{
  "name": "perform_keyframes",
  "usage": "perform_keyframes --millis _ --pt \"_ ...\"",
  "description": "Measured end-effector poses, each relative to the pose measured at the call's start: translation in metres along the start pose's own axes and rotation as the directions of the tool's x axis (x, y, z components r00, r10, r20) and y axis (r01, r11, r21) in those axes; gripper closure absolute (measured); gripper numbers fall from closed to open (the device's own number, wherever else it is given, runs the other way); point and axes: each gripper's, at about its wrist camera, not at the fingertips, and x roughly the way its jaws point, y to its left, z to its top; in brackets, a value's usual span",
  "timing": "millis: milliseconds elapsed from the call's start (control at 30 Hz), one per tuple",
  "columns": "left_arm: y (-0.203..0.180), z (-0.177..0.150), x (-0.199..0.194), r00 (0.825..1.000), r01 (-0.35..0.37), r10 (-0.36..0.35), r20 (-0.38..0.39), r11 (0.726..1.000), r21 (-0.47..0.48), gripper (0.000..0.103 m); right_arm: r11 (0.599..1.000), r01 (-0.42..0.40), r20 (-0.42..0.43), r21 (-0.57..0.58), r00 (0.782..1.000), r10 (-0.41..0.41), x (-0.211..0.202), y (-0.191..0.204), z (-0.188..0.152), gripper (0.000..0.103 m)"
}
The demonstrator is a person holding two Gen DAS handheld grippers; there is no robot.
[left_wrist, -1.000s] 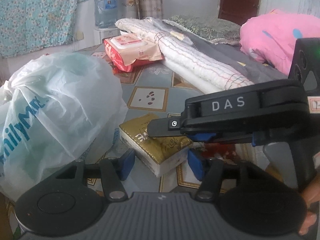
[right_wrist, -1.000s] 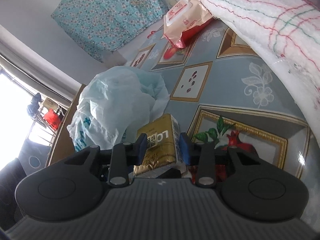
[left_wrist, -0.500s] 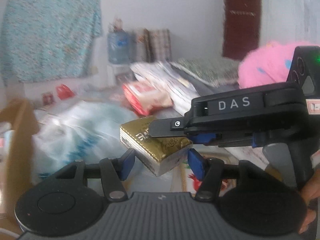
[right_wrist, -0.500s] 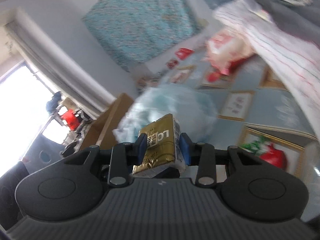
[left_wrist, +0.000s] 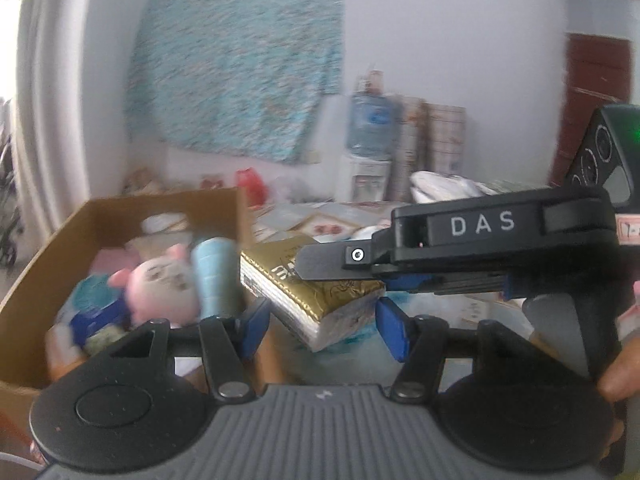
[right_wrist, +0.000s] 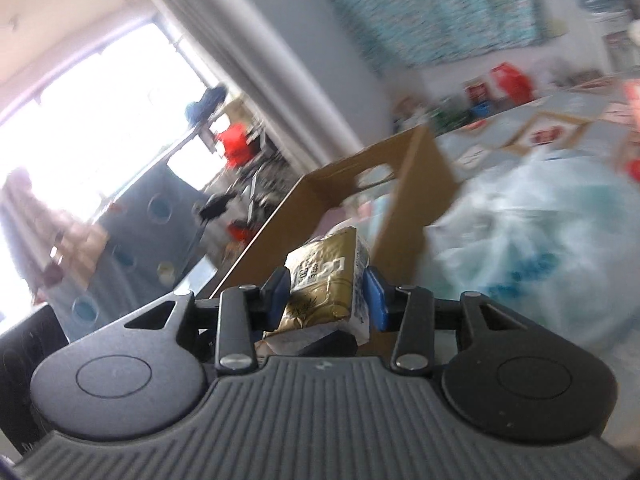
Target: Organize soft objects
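While both wrist views are smeared by motion blur, the main objects can still be told apart. At far left in the left wrist view stands an open brown cardboard box, its near wall cut off by the frame edge. Inside it lie a pink-and-white plush toy, a pale blue cylindrical item upright just right of the toy, and some blue and white soft pieces too blurred to name.

Right of the box, at centre, a gold foil-wrapped pack of tissues hangs tilted in the air, near the box's right wall. The left gripper sits below and around it: its blue pads stand apart on either side of the pack, clear of it, so the jaws are released and hold nothing. From the right, the black right gripper, marked DAS, reaches across and holds the pack from the side. A fingertip shows at the right edge.

In the right wrist view, left to right: a bright window and a grey curtain, then the cardboard box with a hand-hole in its end wall, then a crumpled pale plastic bag with blue print on the patterned table. The right gripper has the gold pack between its blue pads, both still touching its sides; these jaws have just been opening slightly, yet the pack is still grasped, near the box's open top.
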Motion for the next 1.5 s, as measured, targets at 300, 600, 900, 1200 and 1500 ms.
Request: perform_keyframes --millis 300,600,900,1200,1500 --pt "0.07 -0.008 0.014 0.994 0.017 -0.033 -0.106 0.989 -0.145 0.041 0.998 0.015 -0.14 -0.068 0.99 -0.025 0.064 0.032 0.002 0.06" --pt "0.085 -0.022 0.024 0.989 0.044 -0.067 -0.133 0.986 -0.162 0.031 0.998 0.032 -0.125 -0.057 0.991 -0.039 0.071 0.017 -0.001 0.056" --pt "0.091 -0.027 0.007 0.996 0.04 -0.054 -0.071 0.98 -0.196 0.02 0.999 0.01 -0.045 0.037 0.999 -0.008 0.05 -0.01 -0.006 0.051" --pt "0.096 -0.021 -0.012 1.0 0.025 -0.027 -0.004 0.976 -0.215 0.017 0.991 0.003 0.026 0.134 1.0 -0.007 0.025 -0.032 -0.021 0.04" --pt "0.101 -0.024 -0.02 0.999 0.049 -0.049 0.006 0.965 -0.258 0.009 0.99 -0.06 0.062 0.129 0.997 0.053 0.004 -0.027 -0.031 0.022"
